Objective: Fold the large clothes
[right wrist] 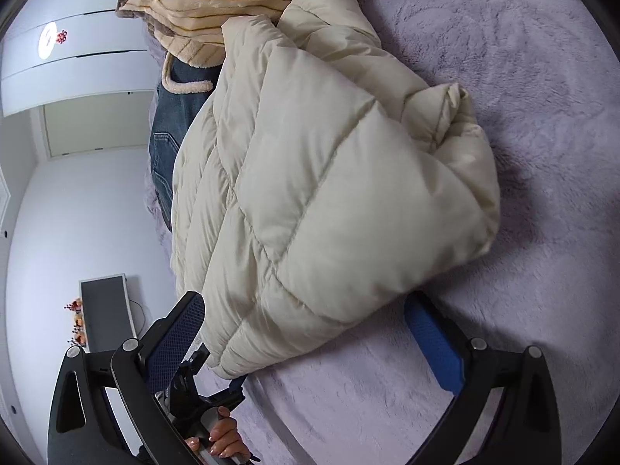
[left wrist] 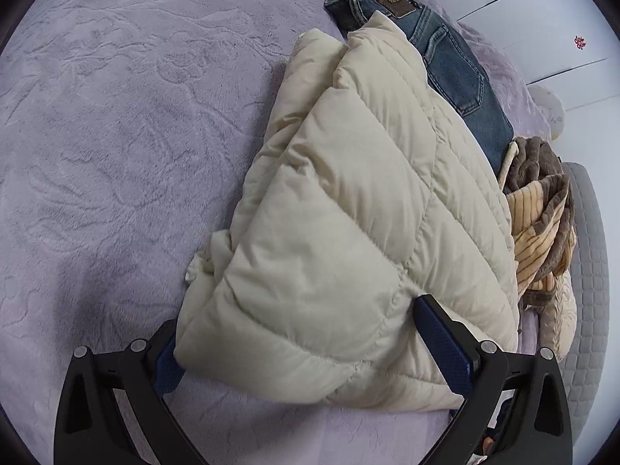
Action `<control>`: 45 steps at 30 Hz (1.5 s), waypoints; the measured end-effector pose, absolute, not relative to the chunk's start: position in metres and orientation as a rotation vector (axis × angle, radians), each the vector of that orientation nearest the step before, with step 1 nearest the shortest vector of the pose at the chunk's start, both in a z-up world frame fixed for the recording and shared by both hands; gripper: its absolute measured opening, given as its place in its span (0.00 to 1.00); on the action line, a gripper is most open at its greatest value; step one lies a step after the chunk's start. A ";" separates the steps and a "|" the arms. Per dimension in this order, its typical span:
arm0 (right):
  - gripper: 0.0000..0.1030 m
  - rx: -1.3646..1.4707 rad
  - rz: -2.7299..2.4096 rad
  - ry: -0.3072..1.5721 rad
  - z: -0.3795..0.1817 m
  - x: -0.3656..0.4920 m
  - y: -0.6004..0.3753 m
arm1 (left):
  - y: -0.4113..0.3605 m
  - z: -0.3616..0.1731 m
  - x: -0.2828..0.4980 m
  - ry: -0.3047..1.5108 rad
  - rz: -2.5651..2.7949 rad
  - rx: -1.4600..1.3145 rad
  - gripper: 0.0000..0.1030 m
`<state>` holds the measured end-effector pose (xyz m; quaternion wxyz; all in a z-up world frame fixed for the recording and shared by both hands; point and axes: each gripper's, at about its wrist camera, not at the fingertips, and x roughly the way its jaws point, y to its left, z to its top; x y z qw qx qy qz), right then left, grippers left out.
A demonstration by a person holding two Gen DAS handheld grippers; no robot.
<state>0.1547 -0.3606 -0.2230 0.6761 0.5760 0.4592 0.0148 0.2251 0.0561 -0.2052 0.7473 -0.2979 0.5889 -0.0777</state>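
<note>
Left wrist view: my left gripper (left wrist: pixel 302 345) has its jaws spread around the near end of the folded jacket (left wrist: pixel 348 201), which lies on the purple bedspread (left wrist: pixel 116 116); I judge this steadies the bundle. Jeans (left wrist: pixel 457 69) lie beyond it. The right wrist view adds my right gripper (right wrist: pixel 306 329), jaws equally spread at the jacket's edge (nothing pinched), and the striped blanket (right wrist: pixel 217 4).

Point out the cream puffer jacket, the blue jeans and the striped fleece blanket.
cream puffer jacket (left wrist: pixel 348 209): left wrist view, quilted top panel.
blue jeans (left wrist: pixel 457 66): left wrist view, back pocket area.
striped fleece blanket (right wrist: pixel 224 4): right wrist view, yellow striped face.
</note>
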 end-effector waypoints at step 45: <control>0.29 1.651 0.109 0.834 -0.209 -0.029 -0.351 | 0.054 -0.122 0.132 1.275 -0.231 -0.234 0.35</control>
